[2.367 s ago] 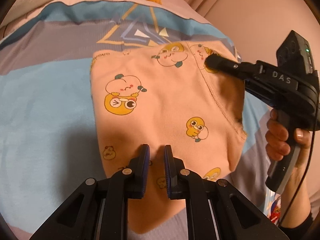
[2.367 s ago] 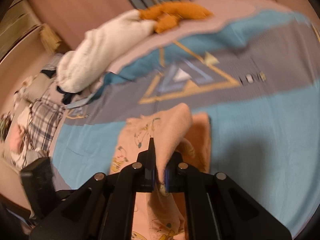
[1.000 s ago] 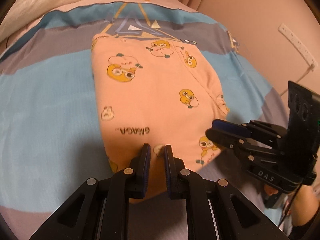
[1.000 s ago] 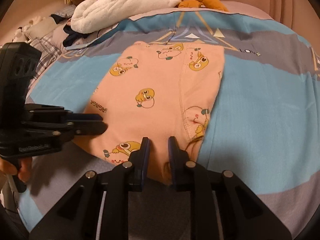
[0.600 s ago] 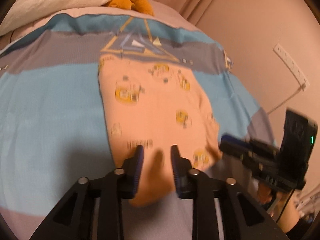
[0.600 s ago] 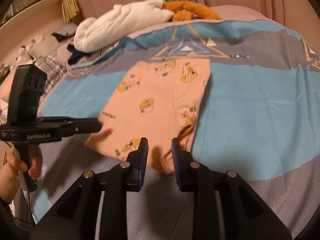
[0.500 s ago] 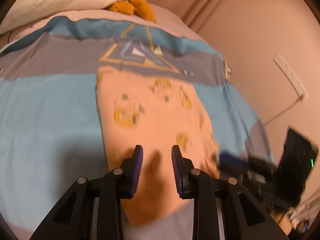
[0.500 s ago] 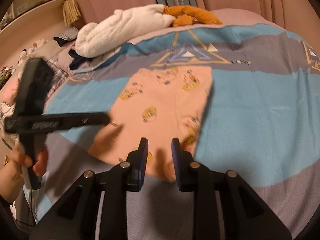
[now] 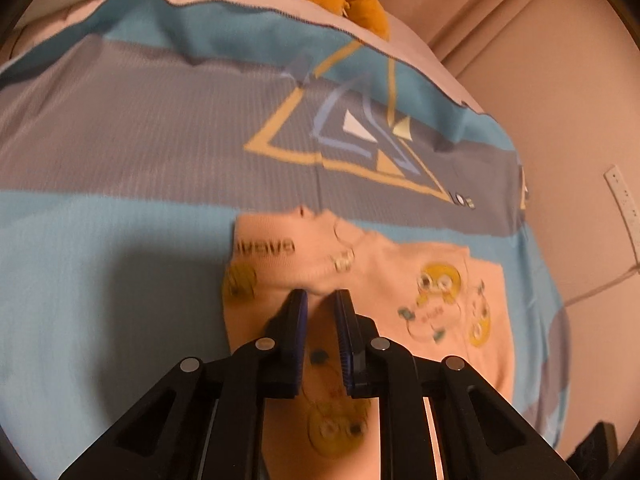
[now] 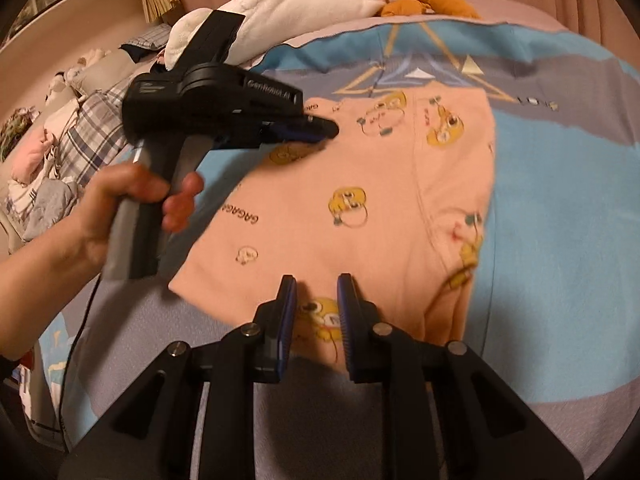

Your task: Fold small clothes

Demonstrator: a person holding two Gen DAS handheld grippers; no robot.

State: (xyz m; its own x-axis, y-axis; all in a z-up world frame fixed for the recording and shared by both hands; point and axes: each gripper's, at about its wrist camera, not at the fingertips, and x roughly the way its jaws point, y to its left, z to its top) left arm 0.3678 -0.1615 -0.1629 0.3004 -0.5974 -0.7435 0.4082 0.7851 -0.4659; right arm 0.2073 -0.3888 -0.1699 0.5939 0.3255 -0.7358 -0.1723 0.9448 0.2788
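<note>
With the peach cartoon-print cotton garment (image 10: 360,200) lying flat mid-bed on the blue-and-grey striped bedspread (image 10: 560,240), I close the left gripper (image 9: 321,300) jaws over its far edge and the right gripper (image 10: 316,292) jaws, empty, over its near hem; a shallow bite risks slipping, skewing the fold.
</note>
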